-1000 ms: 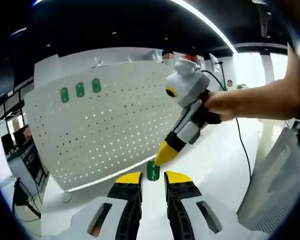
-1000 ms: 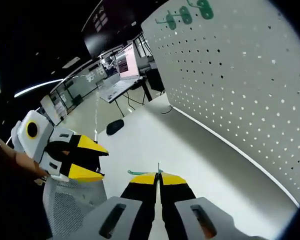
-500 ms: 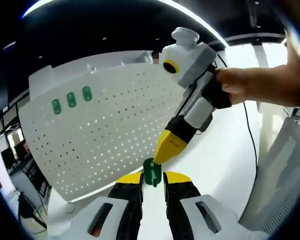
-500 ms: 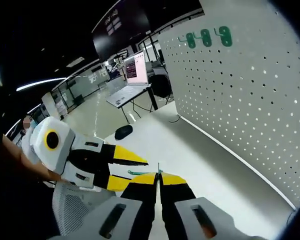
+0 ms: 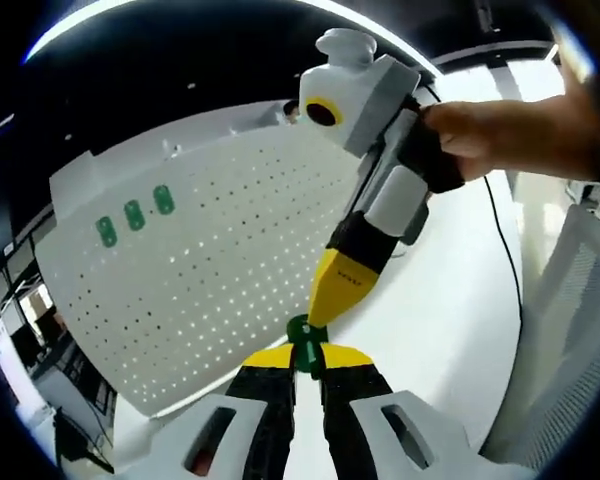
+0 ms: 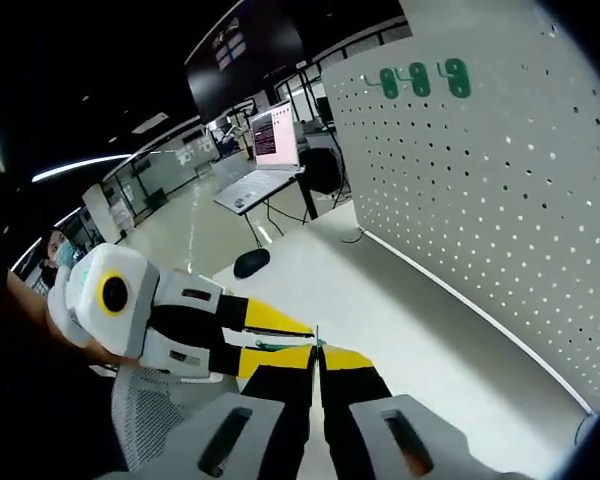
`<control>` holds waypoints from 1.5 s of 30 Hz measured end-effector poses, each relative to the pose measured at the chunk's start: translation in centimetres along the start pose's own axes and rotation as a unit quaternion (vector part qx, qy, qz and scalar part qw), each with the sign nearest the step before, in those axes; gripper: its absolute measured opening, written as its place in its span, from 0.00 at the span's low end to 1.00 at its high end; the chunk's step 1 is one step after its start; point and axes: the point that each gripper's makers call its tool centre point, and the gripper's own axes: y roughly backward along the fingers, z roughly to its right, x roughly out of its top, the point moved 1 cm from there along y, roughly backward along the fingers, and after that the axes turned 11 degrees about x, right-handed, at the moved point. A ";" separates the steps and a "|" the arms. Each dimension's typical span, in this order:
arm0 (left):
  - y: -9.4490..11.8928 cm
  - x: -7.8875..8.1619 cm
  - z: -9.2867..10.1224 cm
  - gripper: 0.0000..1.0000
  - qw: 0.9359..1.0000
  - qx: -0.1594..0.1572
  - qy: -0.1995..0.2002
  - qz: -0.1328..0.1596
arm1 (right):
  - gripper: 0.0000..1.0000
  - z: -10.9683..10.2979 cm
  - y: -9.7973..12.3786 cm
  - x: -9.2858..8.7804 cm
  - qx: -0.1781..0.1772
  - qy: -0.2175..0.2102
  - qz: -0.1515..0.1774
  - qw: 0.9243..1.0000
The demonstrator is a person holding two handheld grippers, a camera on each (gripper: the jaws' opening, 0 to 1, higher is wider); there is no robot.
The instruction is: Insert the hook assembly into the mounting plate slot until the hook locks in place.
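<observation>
Hook assembly (image 5: 305, 343), small and green, sat pinched between the left gripper's (image 5: 307, 358) jaws; the right gripper's (image 6: 317, 352) jaws closed on its thin edge.

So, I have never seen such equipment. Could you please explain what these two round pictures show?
A person holds two hand-held grippers, each carrying a fisheye camera that looks along its own yellow-tipped jaws. In the left gripper view, the left gripper has its jaws closed around a small green hook piece, and the right gripper touches that piece from above. In the right gripper view, the right gripper has its jaws shut on a thin green part. Ahead stands a white pegboard, with three green hooks already mounted on it.
</observation>
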 end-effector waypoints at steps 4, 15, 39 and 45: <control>0.0 0.1 0.3 0.06 1.000 -0.003 -0.008 0.004 | 0.00 -0.1 0.1 0.0 0.000 -0.004 0.000 1.000; -0.1 0.1 0.5 0.03 1.000 -0.010 -0.017 0.008 | 0.00 0.0 0.2 -0.2 0.002 -0.018 0.001 1.000; -0.1 0.0 0.2 0.02 1.000 -0.010 0.002 0.006 | 0.01 0.1 0.0 -0.1 0.026 -0.025 0.014 0.999; 0.0 0.1 0.0 0.02 1.000 -0.009 0.011 0.007 | 0.01 -0.1 0.0 0.0 0.026 -0.010 0.016 0.999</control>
